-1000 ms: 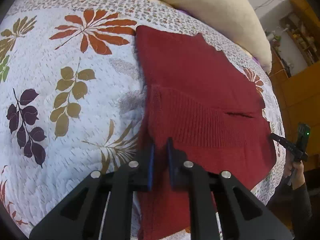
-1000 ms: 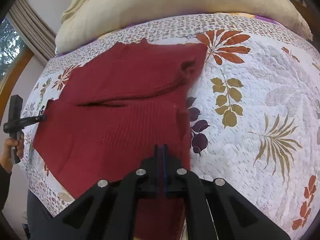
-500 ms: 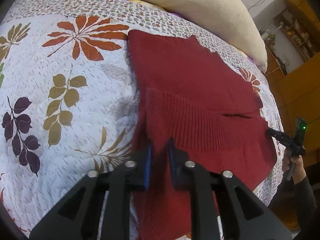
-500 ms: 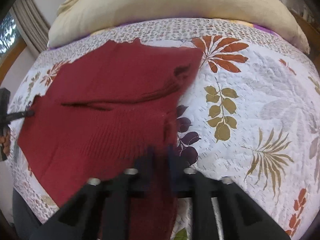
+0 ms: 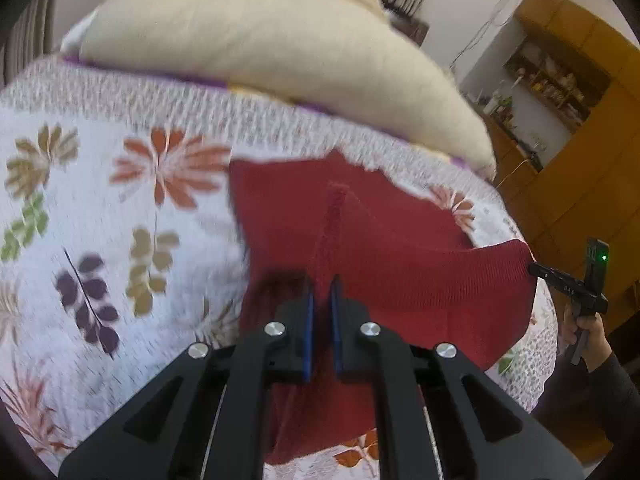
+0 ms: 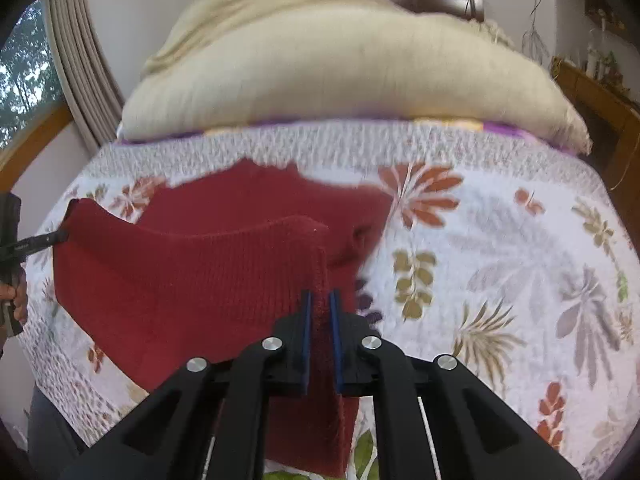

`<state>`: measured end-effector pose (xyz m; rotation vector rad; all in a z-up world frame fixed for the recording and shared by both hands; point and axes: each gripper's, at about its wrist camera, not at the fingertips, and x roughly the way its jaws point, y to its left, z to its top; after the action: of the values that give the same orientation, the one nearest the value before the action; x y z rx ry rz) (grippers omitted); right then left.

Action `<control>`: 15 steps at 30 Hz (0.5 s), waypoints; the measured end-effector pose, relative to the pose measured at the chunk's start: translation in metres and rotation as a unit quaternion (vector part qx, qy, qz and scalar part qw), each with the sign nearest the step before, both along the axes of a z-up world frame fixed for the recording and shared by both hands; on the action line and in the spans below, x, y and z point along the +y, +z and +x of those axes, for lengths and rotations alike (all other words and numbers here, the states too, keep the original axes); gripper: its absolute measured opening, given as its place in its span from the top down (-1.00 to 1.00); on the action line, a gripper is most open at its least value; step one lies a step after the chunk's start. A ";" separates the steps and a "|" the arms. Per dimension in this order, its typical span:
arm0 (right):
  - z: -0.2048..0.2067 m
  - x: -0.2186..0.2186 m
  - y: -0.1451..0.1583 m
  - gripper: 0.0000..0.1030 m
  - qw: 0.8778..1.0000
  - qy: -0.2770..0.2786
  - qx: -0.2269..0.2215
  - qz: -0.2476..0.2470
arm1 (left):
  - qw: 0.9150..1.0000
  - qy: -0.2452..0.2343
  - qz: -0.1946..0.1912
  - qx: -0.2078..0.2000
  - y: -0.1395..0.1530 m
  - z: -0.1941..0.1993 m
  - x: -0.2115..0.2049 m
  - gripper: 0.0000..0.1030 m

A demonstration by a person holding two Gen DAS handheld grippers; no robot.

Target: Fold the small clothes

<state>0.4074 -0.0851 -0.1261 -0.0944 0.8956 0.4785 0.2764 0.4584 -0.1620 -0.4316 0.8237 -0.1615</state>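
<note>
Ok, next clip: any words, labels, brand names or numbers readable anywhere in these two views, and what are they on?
No text can be read in either view.
Right tool: faint pale marks on its black arm, too small and blurred to read.
Shelf: bottles and jars, any labels too small to read.
Red sweater, bedspread, pillow: no lettering, only the leaf and flower print.
</note>
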 end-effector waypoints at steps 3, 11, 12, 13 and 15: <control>0.010 0.001 0.021 0.84 1.000 -0.009 -0.018 0.007 | 1.000 0.000 0.011 -0.024 0.026 0.011 0.003 0.90; 0.088 0.018 0.046 0.84 0.999 -0.040 -0.033 0.007 | 0.999 0.005 0.034 -0.042 0.060 0.086 0.018 0.90; 0.100 0.022 0.045 0.85 0.998 -0.045 -0.032 0.006 | 0.999 0.007 0.035 -0.036 0.058 0.100 0.021 0.90; 0.108 0.024 0.042 0.85 0.998 -0.048 -0.029 0.005 | 0.999 0.012 0.037 -0.032 0.054 0.113 0.025 0.90; 0.131 0.031 0.036 0.85 0.998 -0.056 -0.023 0.004 | 0.999 0.016 0.037 -0.016 0.046 0.137 0.030 0.90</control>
<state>0.5389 -0.0546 -0.0904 -0.0474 0.8497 0.3752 0.4131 0.4884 -0.1162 -0.3710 0.7874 -0.1068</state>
